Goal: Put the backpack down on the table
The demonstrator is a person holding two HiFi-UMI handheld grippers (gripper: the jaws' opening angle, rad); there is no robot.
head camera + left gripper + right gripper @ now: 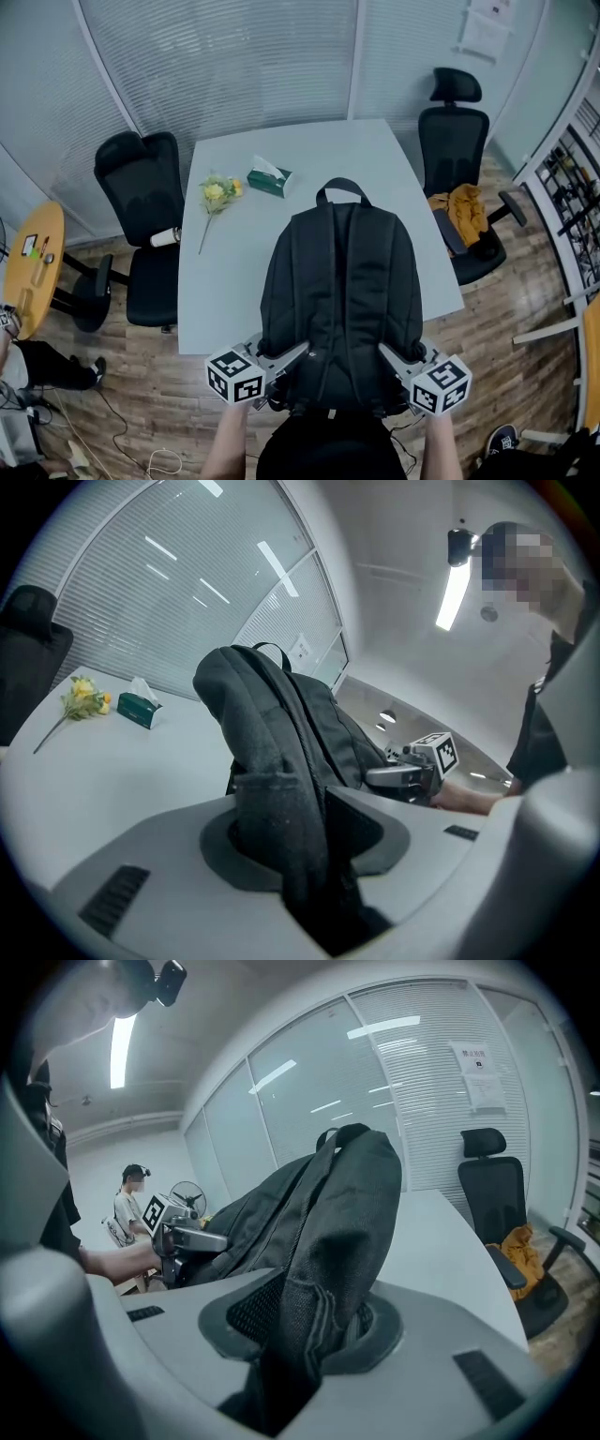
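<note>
Head view: the black backpack point(339, 281) is seen from above over the near half of the white table point(234, 281), with its carry handle turned toward the far edge and its base at the near edge.
Left tongs point(291, 829): clamped on a fold of dark fabric at the backpack's lower left side; the fabric fills the gap between the jaws.
Right tongs point(314, 1324): clamped on a padded, mesh-backed piece at the backpack's lower right side.
Backpack pose: in both gripper views it is held tilted, with the top raised above the table; whether the base rests on the table cannot be told.
Far left of table: a green tissue box point(270, 178) and a yellow flower point(217, 195) are laid near each other, apart from the backpack.
Chairs: one black chair point(141, 187) is placed at the table's left side, and another chair point(455, 141) at its right, with an orange garment point(461, 211) on the seat.
</note>
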